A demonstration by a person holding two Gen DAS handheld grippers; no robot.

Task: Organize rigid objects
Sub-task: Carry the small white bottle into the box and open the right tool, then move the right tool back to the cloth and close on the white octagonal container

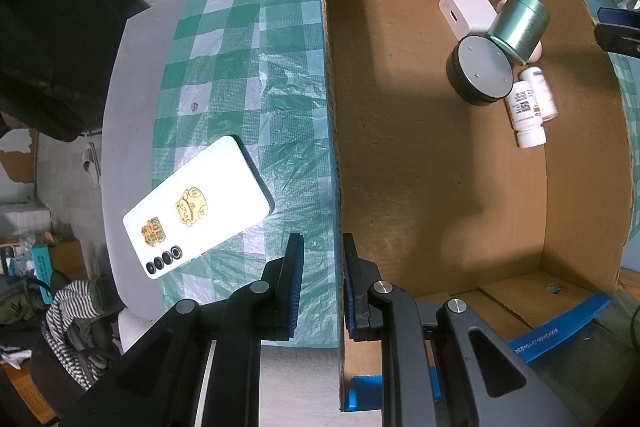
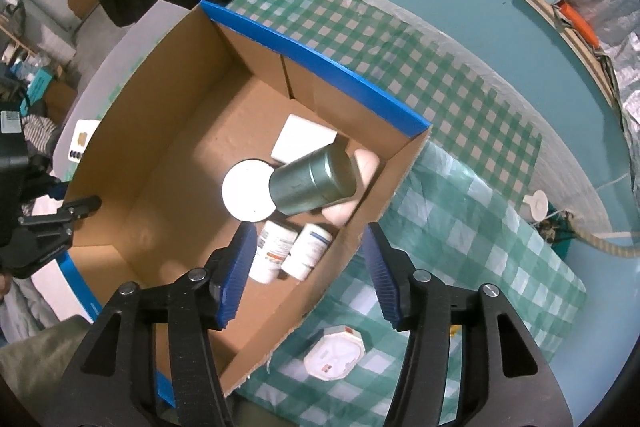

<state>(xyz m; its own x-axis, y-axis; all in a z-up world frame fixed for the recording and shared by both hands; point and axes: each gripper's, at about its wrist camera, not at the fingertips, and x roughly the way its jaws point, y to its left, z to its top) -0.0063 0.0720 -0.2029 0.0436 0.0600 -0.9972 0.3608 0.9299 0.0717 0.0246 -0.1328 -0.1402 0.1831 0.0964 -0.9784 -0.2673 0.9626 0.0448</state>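
Checked tablecloth (image 2: 460, 99), left hand-held gripper (image 1: 323, 247) clamped on cardboard box (image 1: 400, 147) wall, right hand-held gripper (image 2: 308, 247) apart, empty

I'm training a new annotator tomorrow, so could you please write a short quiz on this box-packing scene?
1. True or false: the green tin stands upright in the cardboard box.
2. What does the left gripper clamp?
A. the phone
B. the box wall
C. a bottle
3. How many white bottles lie in the box?

Key
1. False: it lies tilted, resting on the round black container and other items.
2. B: its jaws straddle the box's wall; the white phone lies outside on the checked cloth.
3. Two, side by side.
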